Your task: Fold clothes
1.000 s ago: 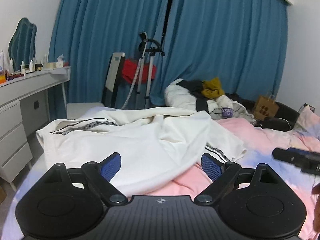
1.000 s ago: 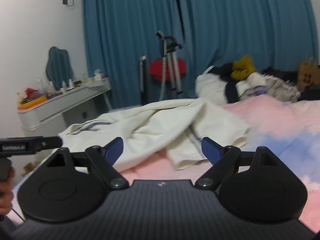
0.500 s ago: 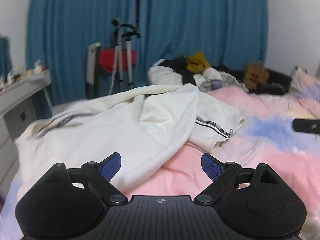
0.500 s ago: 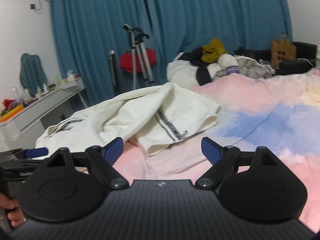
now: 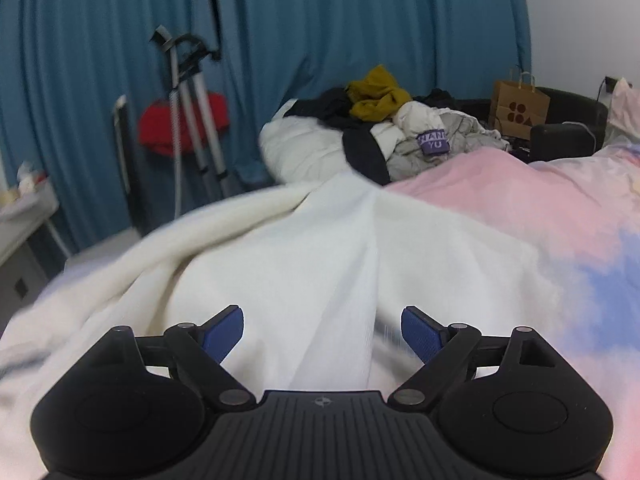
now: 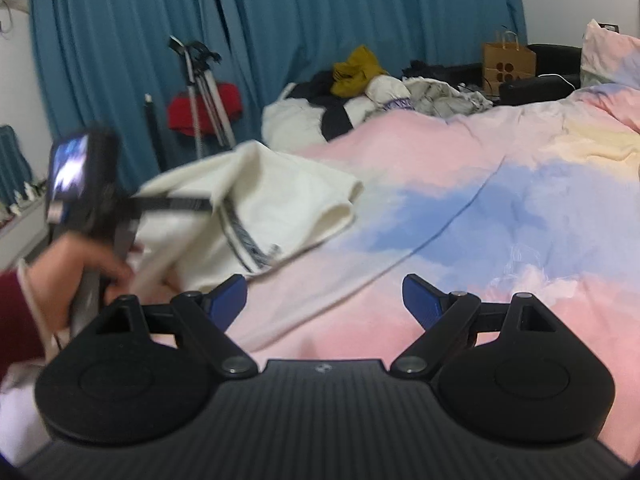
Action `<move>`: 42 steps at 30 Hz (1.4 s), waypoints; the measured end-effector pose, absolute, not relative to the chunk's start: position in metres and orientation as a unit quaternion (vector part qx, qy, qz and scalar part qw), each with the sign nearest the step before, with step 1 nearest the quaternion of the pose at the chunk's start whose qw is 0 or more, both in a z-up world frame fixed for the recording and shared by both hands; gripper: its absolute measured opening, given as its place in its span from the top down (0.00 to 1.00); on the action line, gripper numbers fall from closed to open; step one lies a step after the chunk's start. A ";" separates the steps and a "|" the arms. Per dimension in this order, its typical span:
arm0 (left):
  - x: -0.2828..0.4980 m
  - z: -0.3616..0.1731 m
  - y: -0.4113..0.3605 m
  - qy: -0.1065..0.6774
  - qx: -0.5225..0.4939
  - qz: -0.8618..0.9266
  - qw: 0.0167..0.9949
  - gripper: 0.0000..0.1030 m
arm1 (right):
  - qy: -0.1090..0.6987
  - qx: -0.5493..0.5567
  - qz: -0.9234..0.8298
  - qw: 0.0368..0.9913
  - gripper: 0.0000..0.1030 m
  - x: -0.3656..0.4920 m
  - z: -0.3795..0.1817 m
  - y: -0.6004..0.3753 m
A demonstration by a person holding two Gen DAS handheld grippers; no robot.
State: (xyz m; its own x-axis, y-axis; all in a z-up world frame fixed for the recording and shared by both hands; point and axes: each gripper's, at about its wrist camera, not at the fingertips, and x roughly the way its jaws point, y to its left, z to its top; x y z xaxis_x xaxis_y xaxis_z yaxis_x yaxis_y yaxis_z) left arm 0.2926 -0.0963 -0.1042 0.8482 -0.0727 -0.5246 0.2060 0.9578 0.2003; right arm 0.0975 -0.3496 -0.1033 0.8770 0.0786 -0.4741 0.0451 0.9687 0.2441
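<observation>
While both blue-padded claws are held with fingers apart and nothing between them, the left claw (image 5: 322, 330) is poised over the crumpled cream-white striped garment (image 5: 320, 256). The garment is spread toward the left edge of the pink-and-blue quilted bed (image 6: 460, 216), and the right claw (image 6: 324, 298) is held over bare quilt beside it.

Bare duvet (image 6: 500, 208) beside white garment (image 6: 280, 200)

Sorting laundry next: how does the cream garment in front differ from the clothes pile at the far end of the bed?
The cream garment is one pale piece spread across the bed; the clothes pile is heaped, mixing mustard, black, white and grey. The garment lies right before the left gripper; the pile sits by the curtains. Both are unfolded.
</observation>
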 end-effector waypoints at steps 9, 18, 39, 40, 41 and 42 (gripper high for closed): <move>0.368 -0.112 -0.132 0.281 0.118 -0.072 0.950 0.96 | 0.253 0.137 0.024 0.958 0.16 0.141 -0.143 -0.353; 0.223 -0.044 -0.102 0.206 0.129 -0.125 0.962 0.97 | 0.237 0.246 0.043 0.939 0.16 0.137 -0.137 -0.372; 0.015 -0.067 0.051 0.224 -0.134 -0.006 0.965 0.96 | 0.297 0.481 0.209 0.798 0.15 0.115 -0.116 -0.348; 0.016 -0.071 0.053 0.225 -0.140 -0.004 0.964 0.96 | 0.304 0.486 0.197 0.795 0.15 0.127 -0.117 -0.346; 0.018 -0.074 0.055 0.227 -0.146 -0.002 0.963 0.96 | 0.311 0.491 0.184 0.793 0.16 0.139 -0.119 -0.343; 0.019 -0.078 0.056 0.228 -0.151 0.000 0.962 0.96 | 0.312 0.498 0.171 0.791 0.19 0.153 -0.121 -0.341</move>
